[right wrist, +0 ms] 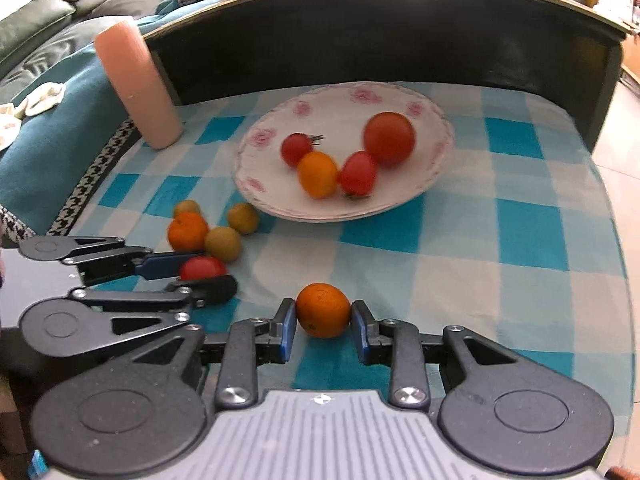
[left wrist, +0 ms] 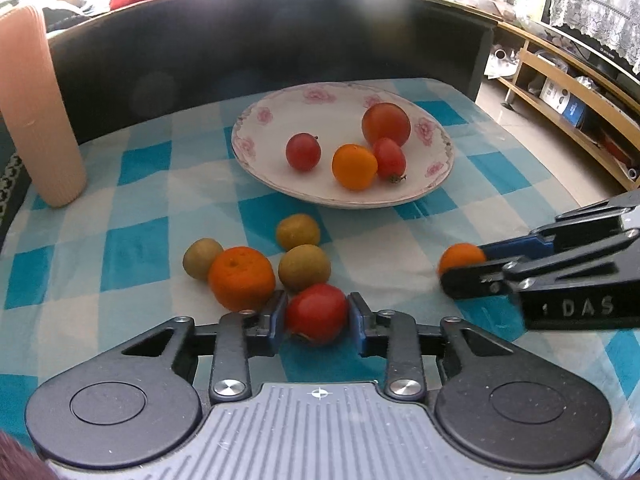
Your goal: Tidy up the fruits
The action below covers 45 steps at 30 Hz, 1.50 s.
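My left gripper point(left wrist: 317, 305) is shut on a red tomato point(left wrist: 316, 314) low on the checked cloth; the right wrist view shows this gripper point(right wrist: 206, 274) from the side. My right gripper point(right wrist: 323, 313) is shut on a small orange point(right wrist: 323, 310), with both blue pads against it. A flowered white plate point(left wrist: 280, 112) holds a large tomato point(left wrist: 386, 124), two small red tomatoes and an orange-yellow fruit point(left wrist: 354, 166). A mandarin point(left wrist: 241, 278) and three greenish-brown fruits point(left wrist: 304, 267) lie on the cloth just beyond my left gripper.
A tall pink ribbed cup point(left wrist: 36, 112) stands at the far left of the table. A dark raised board point(left wrist: 240, 40) walls off the back. The table drops off at the right toward a wooden shelf point(left wrist: 560, 92). A teal-covered sofa point(right wrist: 60, 120) lies left.
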{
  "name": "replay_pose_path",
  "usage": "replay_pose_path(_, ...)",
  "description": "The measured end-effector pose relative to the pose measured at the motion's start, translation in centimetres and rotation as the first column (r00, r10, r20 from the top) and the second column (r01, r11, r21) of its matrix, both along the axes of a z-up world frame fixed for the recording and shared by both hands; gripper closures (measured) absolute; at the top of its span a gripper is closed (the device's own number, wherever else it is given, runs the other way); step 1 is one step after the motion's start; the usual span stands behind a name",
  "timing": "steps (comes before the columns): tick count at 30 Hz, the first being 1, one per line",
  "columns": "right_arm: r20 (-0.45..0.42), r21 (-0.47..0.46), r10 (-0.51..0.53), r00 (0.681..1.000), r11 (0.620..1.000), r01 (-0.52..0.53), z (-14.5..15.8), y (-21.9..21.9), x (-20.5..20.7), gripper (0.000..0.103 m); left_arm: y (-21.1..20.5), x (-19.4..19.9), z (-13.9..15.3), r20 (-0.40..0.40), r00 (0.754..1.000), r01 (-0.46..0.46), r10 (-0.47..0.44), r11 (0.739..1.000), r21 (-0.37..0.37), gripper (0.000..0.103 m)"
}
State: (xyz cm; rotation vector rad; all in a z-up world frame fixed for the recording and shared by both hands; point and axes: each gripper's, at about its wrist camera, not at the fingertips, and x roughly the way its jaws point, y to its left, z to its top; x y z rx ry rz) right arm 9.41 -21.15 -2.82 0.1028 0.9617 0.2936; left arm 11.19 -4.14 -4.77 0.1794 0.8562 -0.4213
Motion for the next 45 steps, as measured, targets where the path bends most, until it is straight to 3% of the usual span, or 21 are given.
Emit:
replay_pose_path(19, 0.037, -0.103, 0.101, 0.994, 0.990, -0.097, 0.1, 2.1, -2.1, 0.057, 1.0, -3.3, 0.4, -0.032, 0.997, 0.075, -0.073, 0.996, 0.052, 0.061)
replay_pose_path(22, 0.024, -0.098, 0.111, 0.993, 0.989, -0.108, -0.1, 2.1, -1.9, 0.056, 0.8, -3.5, 0.3, -0.025, 0.996, 0.090, -0.089, 0.994, 0.063, 0.055)
replay_pose_path(24, 0.029, -0.094, 0.112, 0.993, 0.990, -0.109, -0.3, 2.1, -1.9, 0.056, 0.6, -3.5, 0.2, -0.021, 0.995, 0.096, -0.094, 0.993, 0.068, 0.045)
replay_pose_path(31, 0.025, -0.104, 0.126, 0.992, 0.987, -0.122, -0.5, 2.3, -1.7, 0.055, 0.6, -3.3, 0.1, -0.014, 0.995, 0.102, -0.101, 0.992, 0.075, 0.038)
replay_pose_path(42, 0.019, -0.064, 0.084, 0.996, 0.995, -0.082, -0.3, 1.8, -0.9, 0.055, 0.5, -3.2, 0.3, -0.035, 0.994, 0.109, -0.108, 0.992, 0.056, 0.049)
replay_pose_path(45, 0.033, -0.062, 0.071, 0.997, 0.996, -0.069, -0.2, 1.5, -0.6, 0.048, 0.5, -3.1, 0.3, -0.037, 0.994, 0.107, -0.106, 0.993, 0.053, 0.050)
